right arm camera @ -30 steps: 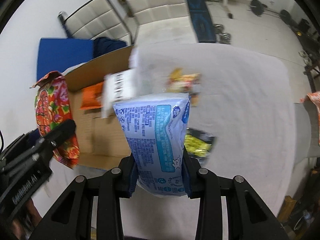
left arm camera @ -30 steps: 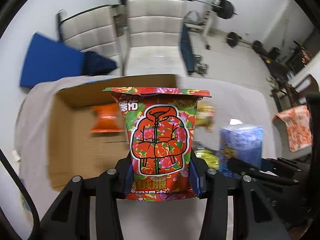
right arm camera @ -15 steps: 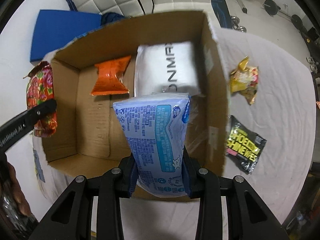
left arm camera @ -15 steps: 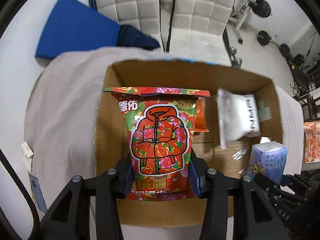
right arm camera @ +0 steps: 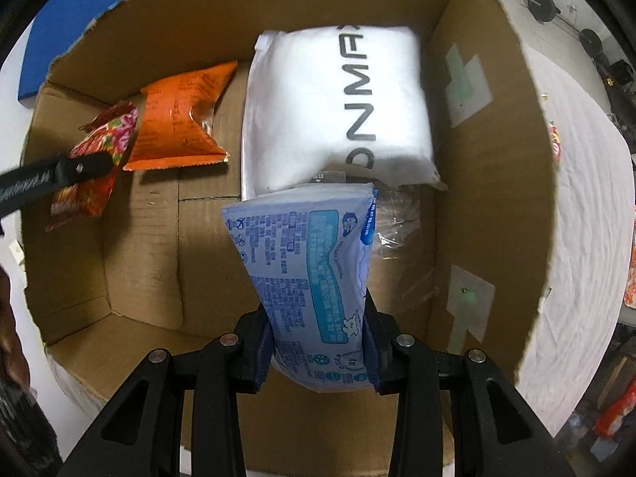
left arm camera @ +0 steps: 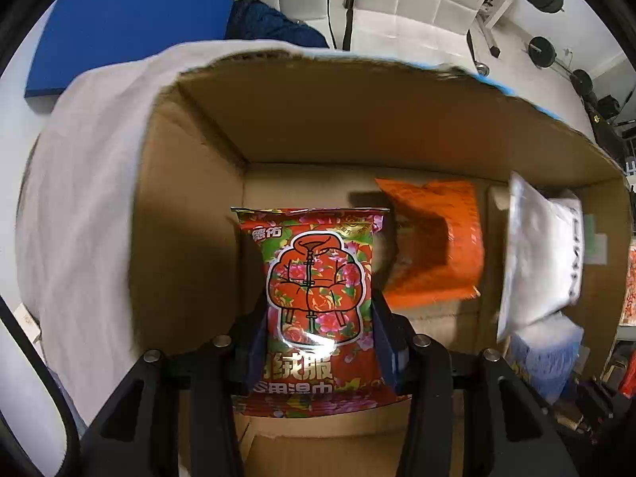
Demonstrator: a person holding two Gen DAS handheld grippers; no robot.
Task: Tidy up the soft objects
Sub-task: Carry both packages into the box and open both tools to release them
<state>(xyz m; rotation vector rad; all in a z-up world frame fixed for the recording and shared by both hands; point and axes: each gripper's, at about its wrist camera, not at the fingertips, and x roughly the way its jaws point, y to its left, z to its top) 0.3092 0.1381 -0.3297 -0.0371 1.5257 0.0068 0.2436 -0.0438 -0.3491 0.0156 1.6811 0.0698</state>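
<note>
My left gripper [left arm camera: 320,338] is shut on a red floral wipes pack [left arm camera: 316,290] and holds it upright inside the open cardboard box [left arm camera: 190,206], near its left wall. My right gripper [right arm camera: 318,342] is shut on a blue wipes pack [right arm camera: 310,274] and holds it inside the same box [right arm camera: 489,183], right of centre. An orange packet [right arm camera: 183,119] and a white soft pack [right arm camera: 338,107] lie on the box floor at the far side. The floral pack [right arm camera: 99,151] and left gripper finger show at the left of the right wrist view.
The box stands on a table covered with a white cloth [left arm camera: 87,198]. White padded chairs [left arm camera: 397,0] and a blue mat [left arm camera: 119,20] lie beyond the table. Gym weights [left arm camera: 544,47] stand at the back right.
Both grippers have moved forward and down from above the table into the box, each still holding its pack. The box now fills both views.
</note>
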